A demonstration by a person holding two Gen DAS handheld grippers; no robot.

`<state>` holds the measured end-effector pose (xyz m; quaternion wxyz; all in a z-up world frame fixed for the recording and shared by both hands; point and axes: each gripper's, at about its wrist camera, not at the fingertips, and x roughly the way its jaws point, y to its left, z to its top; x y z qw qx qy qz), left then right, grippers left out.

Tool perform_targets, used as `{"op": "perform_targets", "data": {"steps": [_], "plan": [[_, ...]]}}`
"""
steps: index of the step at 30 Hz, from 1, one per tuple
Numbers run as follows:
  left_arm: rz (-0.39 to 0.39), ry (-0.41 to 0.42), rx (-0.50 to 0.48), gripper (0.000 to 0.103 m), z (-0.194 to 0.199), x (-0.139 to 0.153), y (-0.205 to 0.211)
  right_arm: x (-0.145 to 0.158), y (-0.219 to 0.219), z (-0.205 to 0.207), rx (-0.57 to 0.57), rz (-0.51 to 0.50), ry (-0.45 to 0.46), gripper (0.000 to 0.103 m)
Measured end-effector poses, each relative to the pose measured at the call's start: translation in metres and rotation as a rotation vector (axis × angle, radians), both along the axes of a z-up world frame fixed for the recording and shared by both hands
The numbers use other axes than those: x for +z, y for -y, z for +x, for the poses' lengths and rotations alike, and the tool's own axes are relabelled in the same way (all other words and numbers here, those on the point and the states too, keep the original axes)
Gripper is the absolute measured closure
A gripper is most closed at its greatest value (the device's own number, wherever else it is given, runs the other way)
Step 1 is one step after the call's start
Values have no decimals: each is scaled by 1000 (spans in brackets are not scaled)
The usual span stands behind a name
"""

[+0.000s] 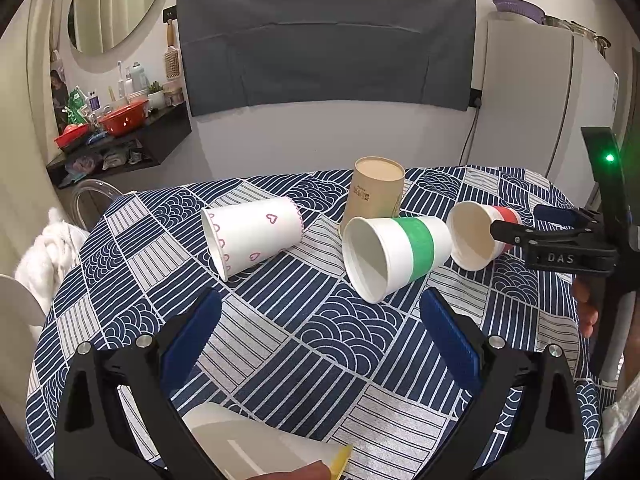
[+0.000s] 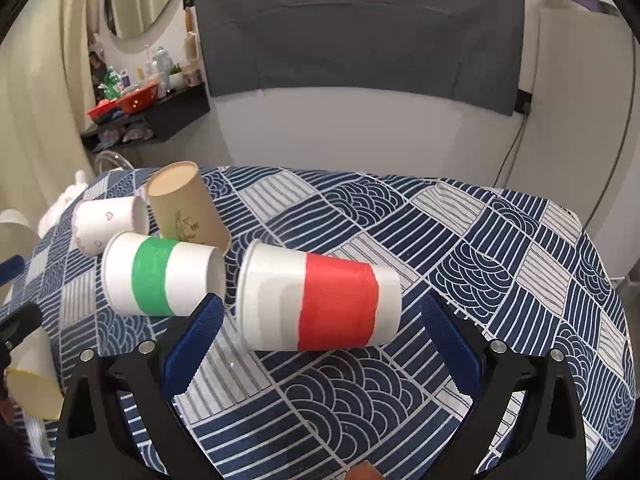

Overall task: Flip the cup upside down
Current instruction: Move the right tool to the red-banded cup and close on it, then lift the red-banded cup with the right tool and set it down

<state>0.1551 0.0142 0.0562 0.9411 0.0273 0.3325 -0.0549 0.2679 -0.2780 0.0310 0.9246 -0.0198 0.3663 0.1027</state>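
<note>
Several paper cups sit on the patterned tablecloth [image 1: 280,344]. A red-banded cup [image 2: 320,304] lies on its side; it also shows in the left wrist view [image 1: 476,236]. A green-banded cup [image 1: 394,254] [image 2: 160,276] and a heart-printed cup [image 1: 252,236] [image 2: 106,224] lie on their sides too. A tan cup [image 1: 374,194] [image 2: 184,206] stands upside down behind them. My right gripper [image 2: 320,316] is open, its fingers on either side of the red-banded cup, not touching. My left gripper [image 1: 320,320] is open and empty, short of the green-banded cup. A yellow-rimmed white cup [image 1: 264,444] [image 2: 30,380] lies under the left gripper.
The round table's far edge meets a white wall with a grey covered screen [image 1: 326,44]. A black shelf [image 1: 120,148] with clutter is at the left. A white fridge [image 1: 540,96] stands at the right. A clear chair [image 1: 92,196] is at the table's left.
</note>
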Motion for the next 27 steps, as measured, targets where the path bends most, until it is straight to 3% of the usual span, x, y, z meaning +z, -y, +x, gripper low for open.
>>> {"op": "perform_targets", "data": {"steps": [8, 11, 16, 20, 27], "plan": [[-21, -9, -22, 6, -4, 1, 1, -20, 6, 17, -8, 52, -88, 8], [-20, -7, -34, 6, -6, 1, 4, -23, 7, 16, -9, 76, -91, 18], [-7, 13, -41, 6, -13, 3, 4, -8, 12, -4, 27, 110, -65, 18], [-22, 7, -40, 6, -20, 6, 1, 8, 25, -28, 35, 213, -73, 18], [-44, 24, -73, 6, -49, 18, -9, 28, 34, -64, 116, 503, -183, 17]]}}
